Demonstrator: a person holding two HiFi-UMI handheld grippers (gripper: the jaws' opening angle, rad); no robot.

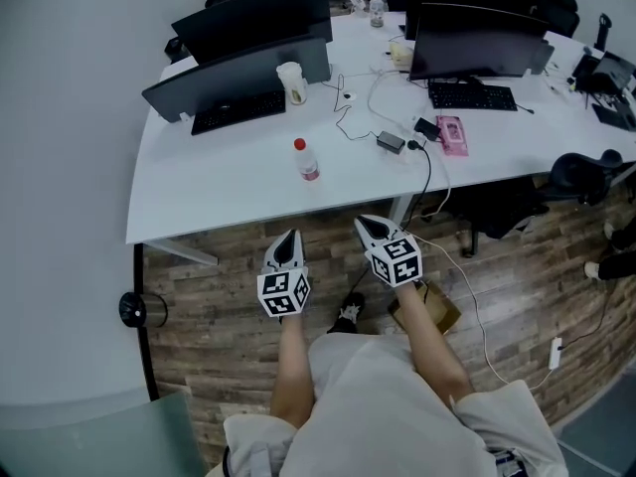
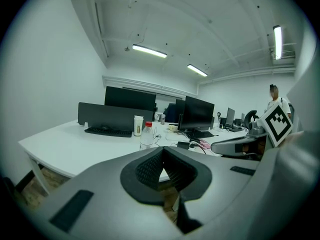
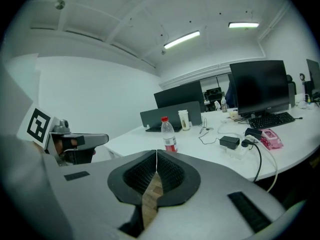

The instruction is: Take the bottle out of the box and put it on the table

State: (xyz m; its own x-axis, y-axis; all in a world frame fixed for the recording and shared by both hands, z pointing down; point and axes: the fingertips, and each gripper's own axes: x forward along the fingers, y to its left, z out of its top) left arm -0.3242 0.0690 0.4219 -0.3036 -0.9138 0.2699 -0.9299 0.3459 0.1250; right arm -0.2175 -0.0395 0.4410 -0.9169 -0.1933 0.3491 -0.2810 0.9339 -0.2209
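A clear bottle with a red cap stands upright on the white table, near its front edge. It also shows in the left gripper view as the bottle and in the right gripper view as the bottle. Both grippers hang over the wood floor, short of the table and apart from the bottle. My left gripper is shut with nothing in it, and so is my right gripper. The pads meet in the left gripper and the right gripper. A brown cardboard box lies on the floor by my right forearm.
Dark monitors, keyboards, a paper cup, a black power adapter with cables and a pink pack are on the table. Office chairs stand at right. A person stands far off.
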